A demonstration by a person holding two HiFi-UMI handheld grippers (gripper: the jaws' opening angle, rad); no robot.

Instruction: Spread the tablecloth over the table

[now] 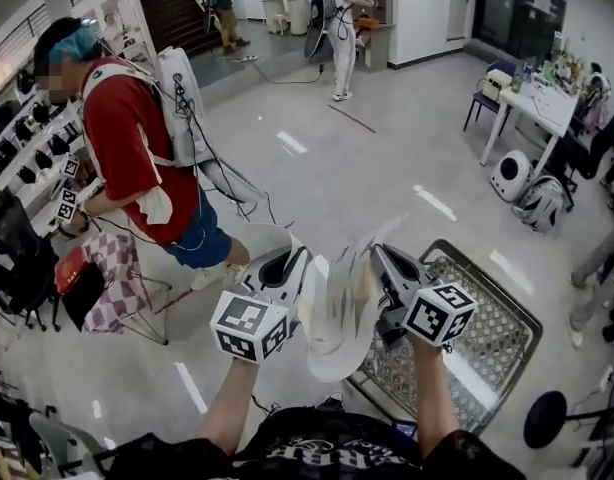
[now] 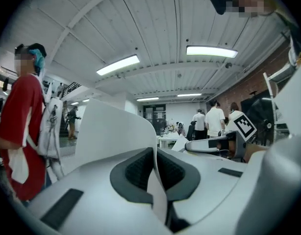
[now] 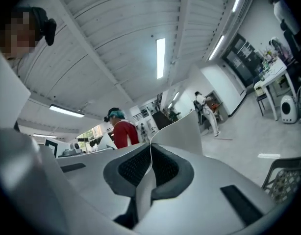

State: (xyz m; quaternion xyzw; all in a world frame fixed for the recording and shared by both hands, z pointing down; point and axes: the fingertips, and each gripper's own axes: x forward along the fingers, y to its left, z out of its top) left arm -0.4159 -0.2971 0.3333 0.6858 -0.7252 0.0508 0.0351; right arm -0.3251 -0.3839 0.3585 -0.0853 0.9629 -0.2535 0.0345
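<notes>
Left gripper [image 1: 284, 264] clenched on the tablecloth [image 1: 337, 318]. In the left gripper view its dark pads [image 2: 140, 169] pinch a thin white edge, and the rest of the sheet [image 2: 111, 131] curls up over the left jaw. Right gripper [image 1: 385, 264] same, clamped on the cloth. In the right gripper view the fabric [image 3: 182, 131] runs as a fold between the pads [image 3: 163, 166] and rises on the right side. Both grippers are held level and close together in front of the person, marker cubes toward the head camera. The tablecloth is bunched in the air between them (white, thin, partly blurred), and its lower part hangs just past the near left corner of the metal mesh table [image 1: 497, 343]. None of it lies flat on the mesh. Further out on the left, a person in a red shirt [image 1: 137, 158] with a white backpack stands beside a chair with checked cloth [image 1: 112, 278]. A white table [image 1: 537, 103] stands far right, and two more people [image 1: 337, 18] are at the back.
</notes>
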